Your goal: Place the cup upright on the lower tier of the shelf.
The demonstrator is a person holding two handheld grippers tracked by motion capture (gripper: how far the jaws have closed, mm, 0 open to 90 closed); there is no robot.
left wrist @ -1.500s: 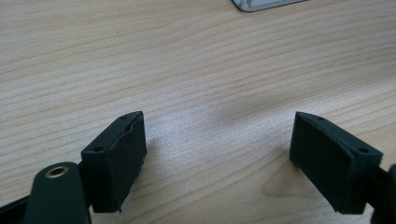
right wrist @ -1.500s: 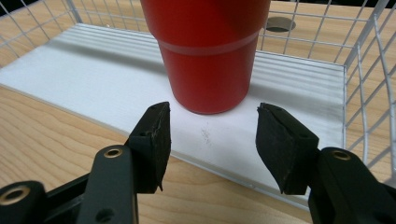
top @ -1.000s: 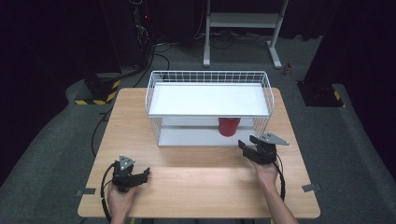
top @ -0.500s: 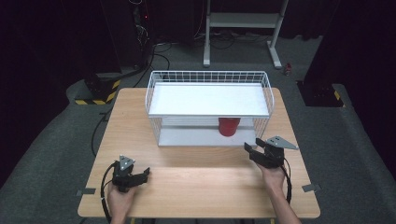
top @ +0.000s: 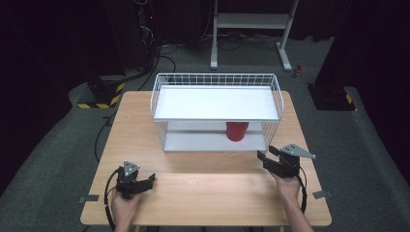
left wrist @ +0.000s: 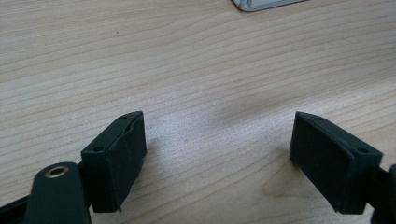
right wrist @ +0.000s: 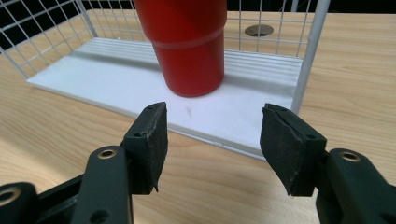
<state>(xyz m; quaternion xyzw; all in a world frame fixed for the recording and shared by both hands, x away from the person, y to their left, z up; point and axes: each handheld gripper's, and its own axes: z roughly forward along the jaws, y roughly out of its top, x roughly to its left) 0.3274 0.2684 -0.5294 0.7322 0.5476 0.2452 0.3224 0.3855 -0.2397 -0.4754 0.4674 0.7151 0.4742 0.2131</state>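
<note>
With our right gripper [right wrist: 212, 135] released, the cup [right wrist: 187, 42] at twelve o'clock looks light, slick, crushable; we'd clasp its lower wall.

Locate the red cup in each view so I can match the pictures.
High view: red cup sits right of centre on the lower shelf of the white wire rack.
Left gripper view: no cup in this picture.
Right gripper view: cup top centre, beyond the open jaws.
Shared landmark: the rack's white base board.
</note>
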